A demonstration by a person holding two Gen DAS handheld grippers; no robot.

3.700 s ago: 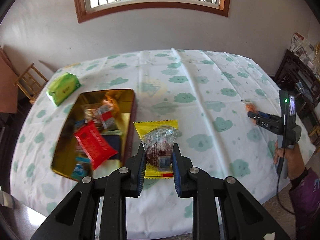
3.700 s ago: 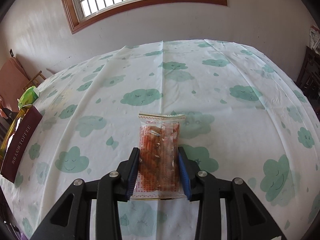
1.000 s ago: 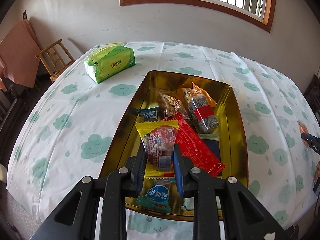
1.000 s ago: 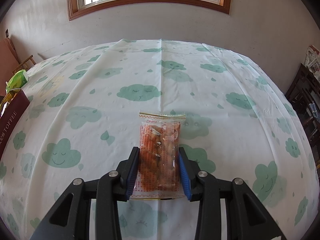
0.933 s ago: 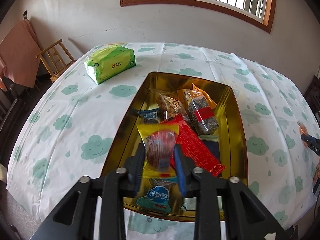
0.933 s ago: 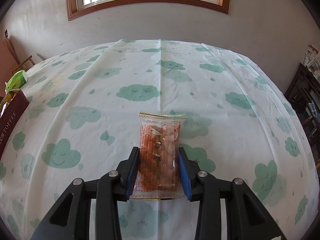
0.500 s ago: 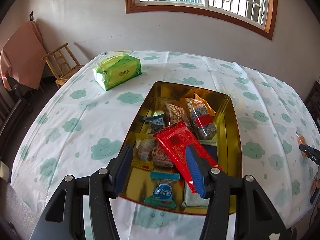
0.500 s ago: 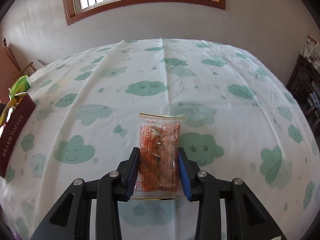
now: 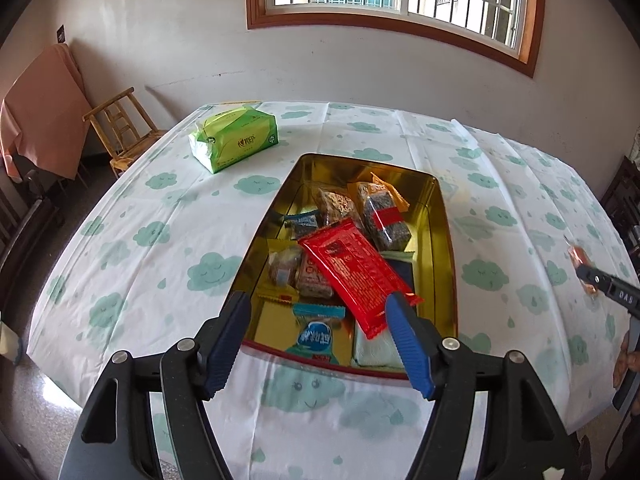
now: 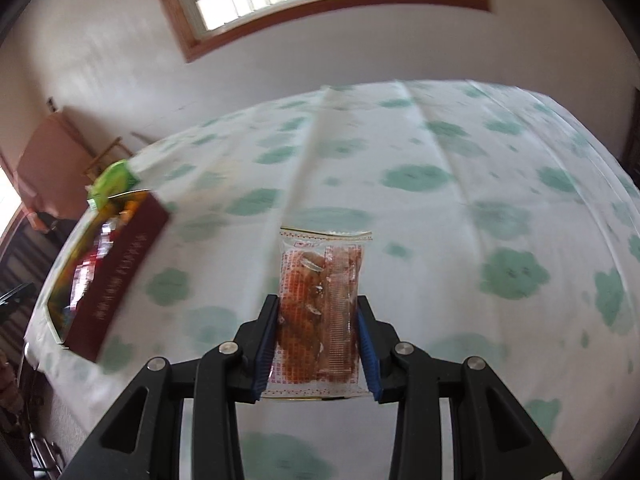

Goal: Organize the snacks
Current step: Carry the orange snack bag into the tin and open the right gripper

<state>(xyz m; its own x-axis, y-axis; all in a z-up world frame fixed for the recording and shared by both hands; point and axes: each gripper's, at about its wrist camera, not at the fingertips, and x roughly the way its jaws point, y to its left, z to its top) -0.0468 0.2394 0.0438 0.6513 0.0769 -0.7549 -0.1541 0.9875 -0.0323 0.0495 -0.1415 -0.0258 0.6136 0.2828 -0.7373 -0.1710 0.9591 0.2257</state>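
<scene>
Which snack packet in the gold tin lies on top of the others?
The long red packet: it lies slanted across the gold tin, resting over the other packets.

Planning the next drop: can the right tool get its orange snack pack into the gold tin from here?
Probably yes. The right tool grips the orange snack pack; the gold tin lies open-topped, with only bare tablecloth between.

Each black hand-held gripper (image 9: 320, 320) has ribbed blue pads (image 9: 408, 344) and silver screws.
</scene>
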